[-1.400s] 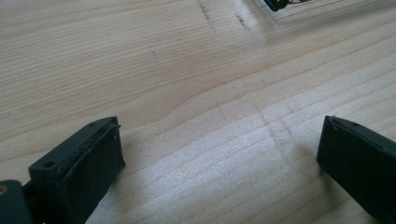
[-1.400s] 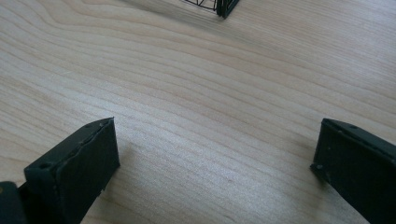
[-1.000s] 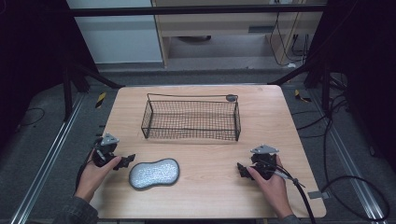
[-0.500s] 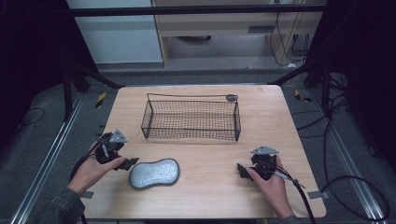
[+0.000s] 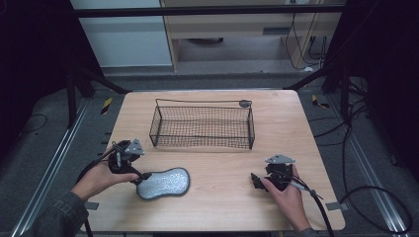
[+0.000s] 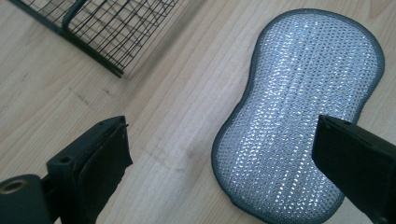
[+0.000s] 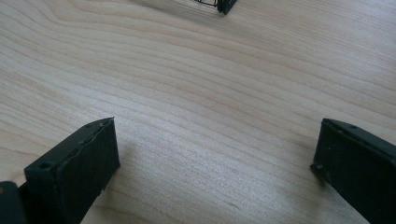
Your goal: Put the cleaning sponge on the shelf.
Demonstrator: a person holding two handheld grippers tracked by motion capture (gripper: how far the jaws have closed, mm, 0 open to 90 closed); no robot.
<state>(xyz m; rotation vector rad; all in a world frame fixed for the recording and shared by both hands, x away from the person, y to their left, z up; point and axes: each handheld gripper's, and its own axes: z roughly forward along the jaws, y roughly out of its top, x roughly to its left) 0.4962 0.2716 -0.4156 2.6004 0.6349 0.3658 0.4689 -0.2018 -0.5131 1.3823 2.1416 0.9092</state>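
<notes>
A light wooden table [image 5: 296, 128] with rounded corners fills the centre of the high view, its grain running left to right. On it, in the upper middle of the frame, stands a black wire basket [image 5: 201, 126], a long rectangle. Lower left of centre lies a flat silver scouring pad [image 5: 163, 183] with a dark grey edge and a pinched waist, well apart from the basket. In the left gripper view the pad [image 6: 299, 112] lies flat on the boards, the basket's corner [image 6: 107, 28] at upper left.
</notes>
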